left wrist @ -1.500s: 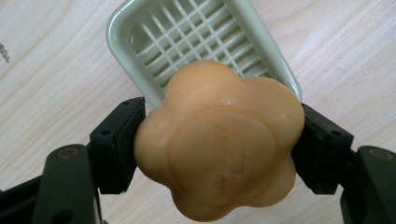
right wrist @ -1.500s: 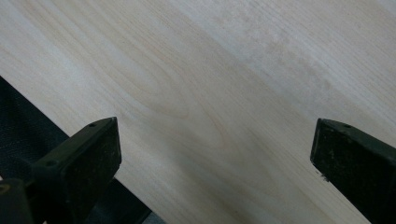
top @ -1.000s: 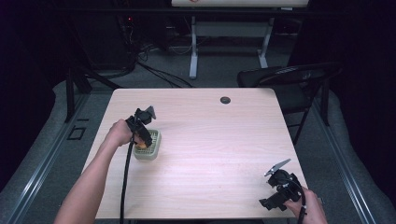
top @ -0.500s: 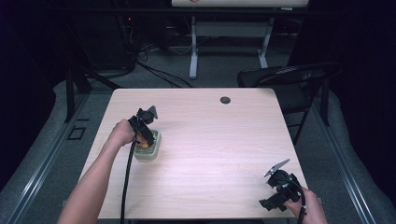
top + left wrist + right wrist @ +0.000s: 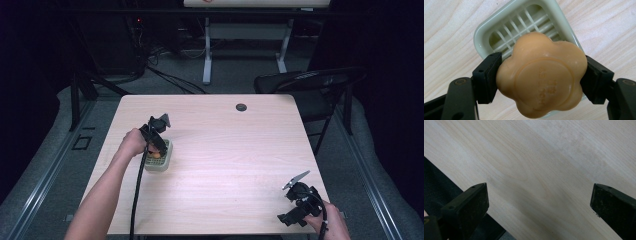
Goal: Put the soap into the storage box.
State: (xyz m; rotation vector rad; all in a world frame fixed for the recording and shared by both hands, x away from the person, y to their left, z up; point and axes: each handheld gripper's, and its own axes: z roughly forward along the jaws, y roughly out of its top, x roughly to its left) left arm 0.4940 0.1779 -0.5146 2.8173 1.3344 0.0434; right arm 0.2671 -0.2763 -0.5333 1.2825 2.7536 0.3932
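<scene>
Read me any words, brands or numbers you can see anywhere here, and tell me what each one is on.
Soap: raised lettering stamped inside a round ring on its face, too faint and soft to read.
Soap dish: no text.
Table: no text or labels.

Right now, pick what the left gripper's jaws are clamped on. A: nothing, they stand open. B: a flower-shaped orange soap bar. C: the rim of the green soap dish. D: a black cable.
B: in the left gripper view the two black pads of the left gripper press on either side of the flower-shaped orange soap bar, held over the slatted green soap dish.
</scene>
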